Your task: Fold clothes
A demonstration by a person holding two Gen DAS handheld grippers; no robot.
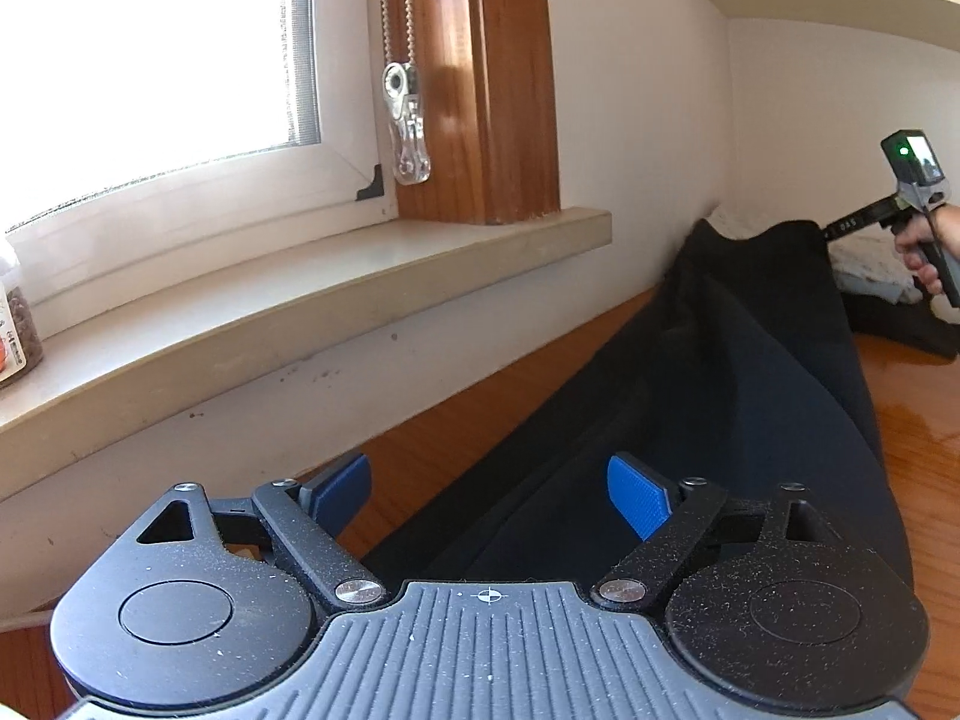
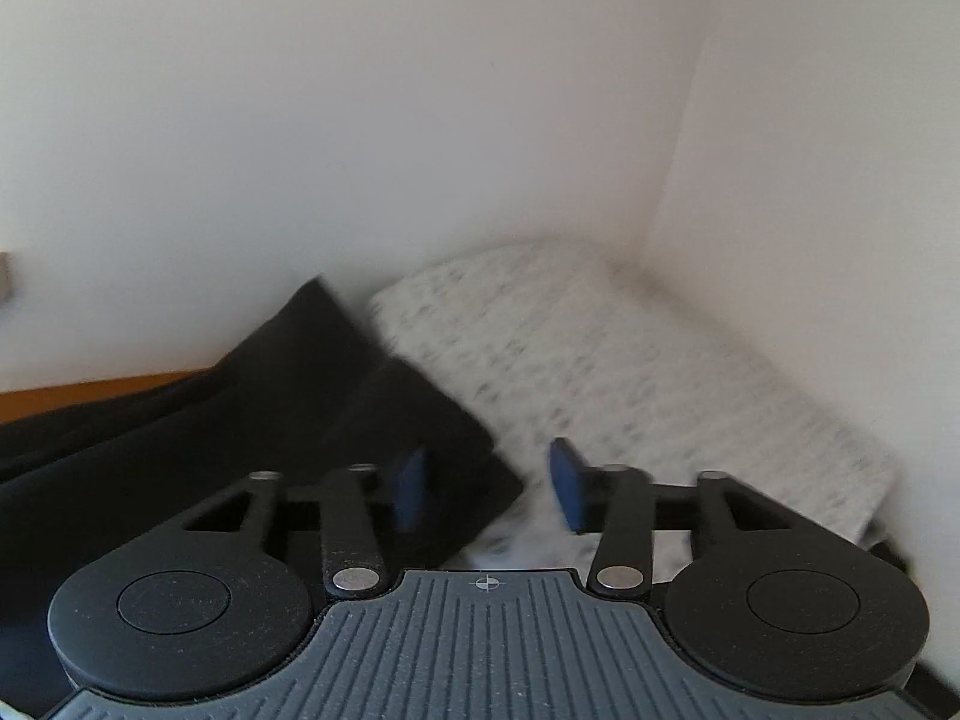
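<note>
Left gripper [image 1: 489, 495] gaping over black garment [image 1: 750, 372].

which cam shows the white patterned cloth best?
Right wrist: the cloth fills the corner beside the black garment, though blurred. Left wrist catches only a far sliver behind the garment.

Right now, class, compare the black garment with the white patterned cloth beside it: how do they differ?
The black garment is plain and dark; the white patterned cloth is pale with small grey marks. The black garment stretches long across the wooden table, creased along its length; the white patterned cloth lies as a compact rectangle in the wall corner. Both rest on the table, touching.
</note>
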